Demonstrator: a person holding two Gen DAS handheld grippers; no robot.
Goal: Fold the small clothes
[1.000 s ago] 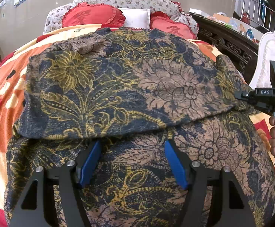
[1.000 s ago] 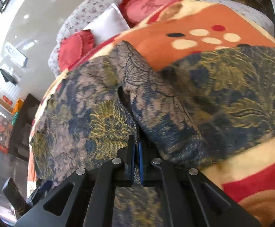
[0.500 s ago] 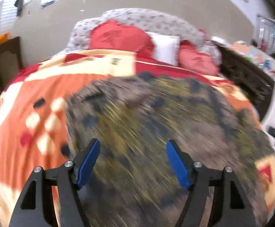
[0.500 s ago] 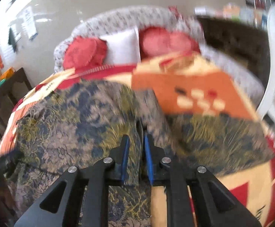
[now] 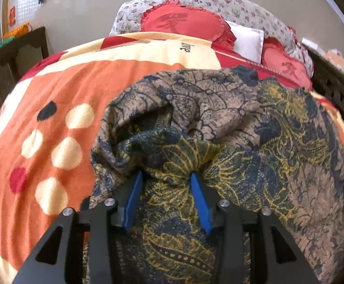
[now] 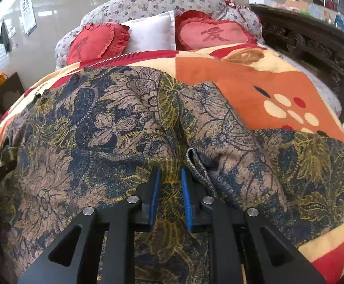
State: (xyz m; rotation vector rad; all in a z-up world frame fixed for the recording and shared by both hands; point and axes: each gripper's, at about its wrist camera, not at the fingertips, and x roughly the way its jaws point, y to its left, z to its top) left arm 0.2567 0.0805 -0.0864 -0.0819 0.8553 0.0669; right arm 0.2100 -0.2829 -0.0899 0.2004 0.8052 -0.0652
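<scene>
Left wrist view shows the floral-print garment (image 5: 254,142) lying on the orange patterned blanket (image 5: 53,108) of a bed, its near left edge bunched into a ridge between the pads of the left gripper (image 5: 166,198), whose jaws have just been closing; the cloth seems pinched there. In the right wrist view the right gripper (image 6: 169,194) stands narrowly parted over the garment (image 6: 101,123), having let go, with a hemmed edge (image 6: 195,165) just beside its right pad. One layer already lies folded over, I judge; the sides remain to bring in and smooth flat.
</scene>
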